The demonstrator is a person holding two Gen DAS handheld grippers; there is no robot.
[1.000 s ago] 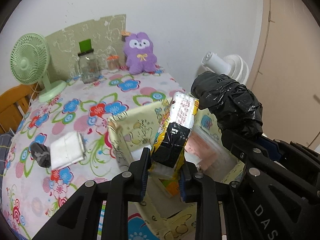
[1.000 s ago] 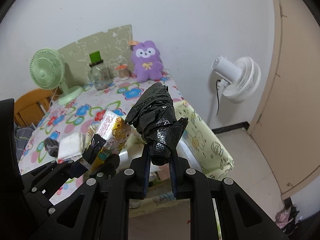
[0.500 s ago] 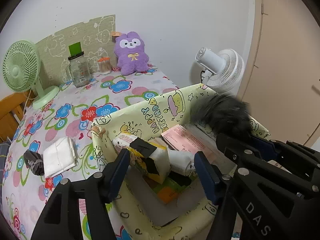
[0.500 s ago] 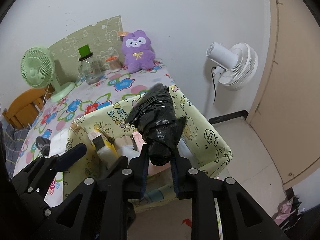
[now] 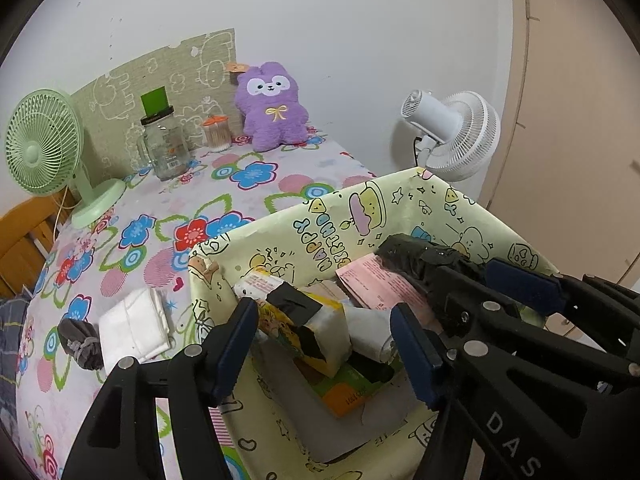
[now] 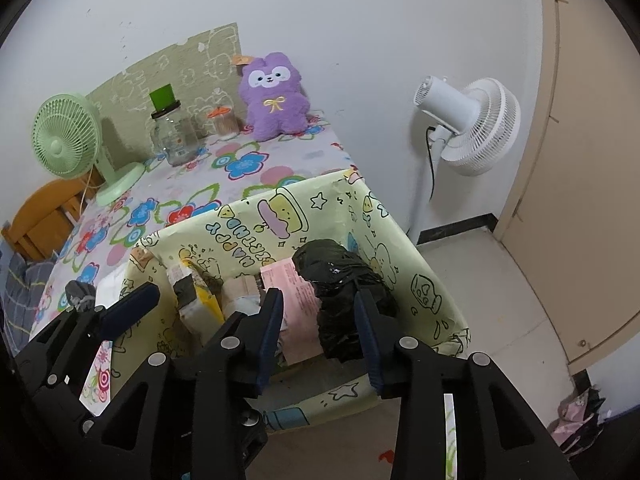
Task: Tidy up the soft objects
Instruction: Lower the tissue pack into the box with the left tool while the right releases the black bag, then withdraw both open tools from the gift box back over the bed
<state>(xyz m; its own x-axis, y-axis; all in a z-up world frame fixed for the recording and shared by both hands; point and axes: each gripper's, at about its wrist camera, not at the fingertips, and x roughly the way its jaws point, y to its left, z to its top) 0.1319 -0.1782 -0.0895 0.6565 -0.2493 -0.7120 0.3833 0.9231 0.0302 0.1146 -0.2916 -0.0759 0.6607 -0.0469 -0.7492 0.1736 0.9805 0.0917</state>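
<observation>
A yellow cartoon-print fabric bin (image 5: pixel 304 220) (image 6: pixel 424 280) stands at the table's near edge. My left gripper (image 5: pixel 324 344) is open above a yellow tissue pack with black tape (image 5: pixel 300 320) lying in the bin. My right gripper (image 6: pixel 320 332) is open around a black plastic bundle (image 6: pixel 340 280) resting in the bin's right side; the bundle also shows in the left wrist view (image 5: pixel 424 258). A pink pack (image 5: pixel 376 284) lies in the bin. A white folded cloth (image 5: pixel 134 330) and a grey rolled sock (image 5: pixel 78 342) lie on the table left of the bin.
A floral tablecloth (image 5: pixel 168 208) covers the table. At the back stand a purple plush (image 5: pixel 274 106), a glass jar (image 5: pixel 164 148), a small toothpick jar (image 5: pixel 217 133) and a green desk fan (image 5: pixel 48 140). A white floor fan (image 6: pixel 468 124) stands right of the table.
Both grippers lowered into the bin and opened. The left let go of the yellow tissue pack. The right let go of the black bundle, which now rests in the bin.
</observation>
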